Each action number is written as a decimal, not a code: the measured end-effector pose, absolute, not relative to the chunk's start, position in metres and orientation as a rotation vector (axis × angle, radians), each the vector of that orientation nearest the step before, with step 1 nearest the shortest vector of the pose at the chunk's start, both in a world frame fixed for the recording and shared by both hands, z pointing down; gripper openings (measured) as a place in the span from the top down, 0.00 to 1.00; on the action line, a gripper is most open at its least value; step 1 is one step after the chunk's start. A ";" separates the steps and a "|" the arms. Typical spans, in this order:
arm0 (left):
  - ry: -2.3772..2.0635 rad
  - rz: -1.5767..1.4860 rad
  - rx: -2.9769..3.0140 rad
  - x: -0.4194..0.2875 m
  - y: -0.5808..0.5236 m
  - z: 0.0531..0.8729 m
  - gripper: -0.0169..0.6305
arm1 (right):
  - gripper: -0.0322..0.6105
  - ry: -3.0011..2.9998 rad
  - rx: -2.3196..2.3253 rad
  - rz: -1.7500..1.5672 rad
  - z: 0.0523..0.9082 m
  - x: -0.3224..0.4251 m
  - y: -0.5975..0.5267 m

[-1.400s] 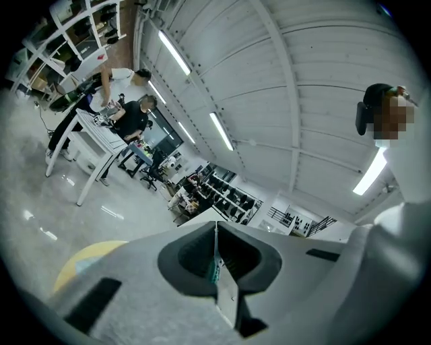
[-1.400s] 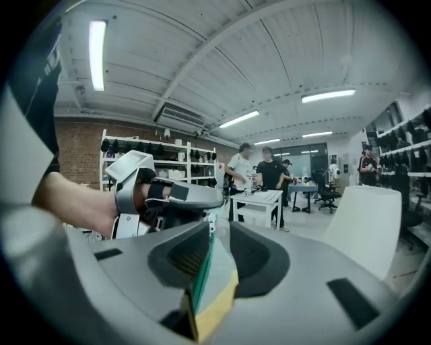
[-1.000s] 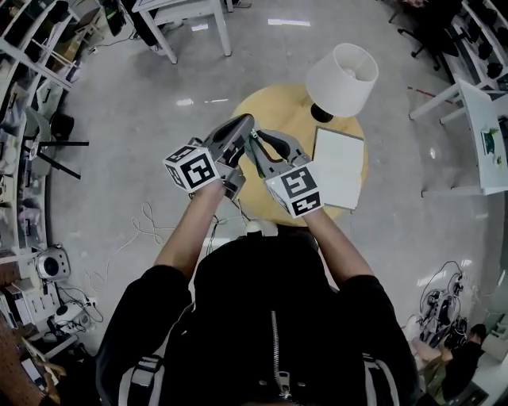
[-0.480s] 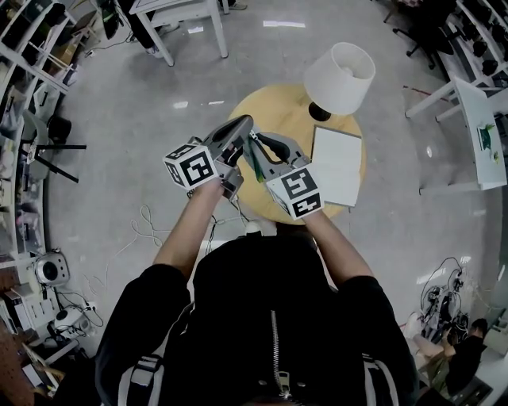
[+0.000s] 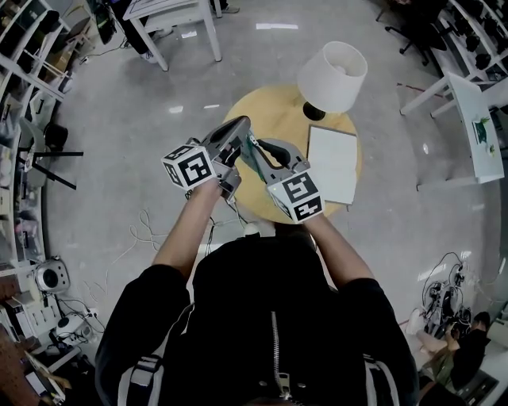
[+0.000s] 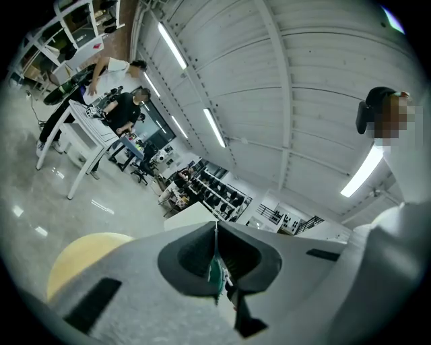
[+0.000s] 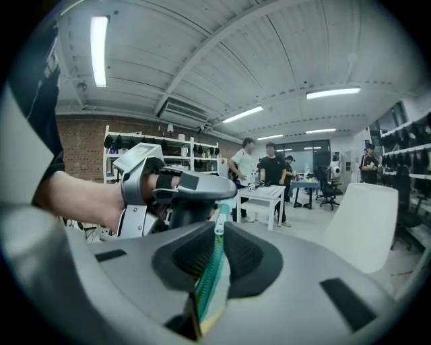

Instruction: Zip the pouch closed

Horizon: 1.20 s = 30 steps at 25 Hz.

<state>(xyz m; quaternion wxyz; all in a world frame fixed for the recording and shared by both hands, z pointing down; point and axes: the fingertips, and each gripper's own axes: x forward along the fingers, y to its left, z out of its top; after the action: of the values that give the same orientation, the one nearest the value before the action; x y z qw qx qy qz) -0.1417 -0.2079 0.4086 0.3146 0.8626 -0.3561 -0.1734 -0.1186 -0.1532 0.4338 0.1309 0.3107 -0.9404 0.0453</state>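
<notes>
I hold both grippers up over a round yellow table [image 5: 279,107] with the pouch between them. Little of the pouch shows: a green zipper strip [image 5: 252,148] in the head view. My left gripper [image 5: 243,125] is shut on that green strip [image 6: 215,271]; a dark tab [image 6: 246,325] hangs under its jaws. My right gripper [image 5: 255,152] is shut on the zipper strip [image 7: 209,273] too. A silver slider [image 7: 219,221] sits at the right jaws' tips, just below the left gripper [image 7: 227,193], which crosses in front. The rest of the pouch is hidden.
On the table stand a lamp with a white shade [image 5: 332,74] and a white notebook [image 5: 332,164]. White desks [image 5: 171,16] and chairs ring the grey floor, with cables [image 5: 143,226] at the left. Several people [image 7: 273,170] stand by a far table.
</notes>
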 end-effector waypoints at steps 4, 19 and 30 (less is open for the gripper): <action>-0.942 -0.477 2.262 -0.144 -0.209 0.405 0.96 | 0.88 -2.723 0.908 0.132 0.434 -0.115 -0.150; -0.942 -0.473 2.260 -0.145 -0.216 0.406 0.96 | 0.88 -2.710 0.931 0.165 0.447 -0.102 -0.147; -0.945 -0.467 2.253 -0.147 -0.220 0.411 0.96 | 0.88 -2.693 0.950 0.206 0.463 -0.088 -0.139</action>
<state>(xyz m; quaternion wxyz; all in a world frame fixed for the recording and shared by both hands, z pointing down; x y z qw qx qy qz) -0.1474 -0.2196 0.4107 0.3211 0.8578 -0.3599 -0.1778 -0.0879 -0.1395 0.4632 0.1389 0.3285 -0.9315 0.0712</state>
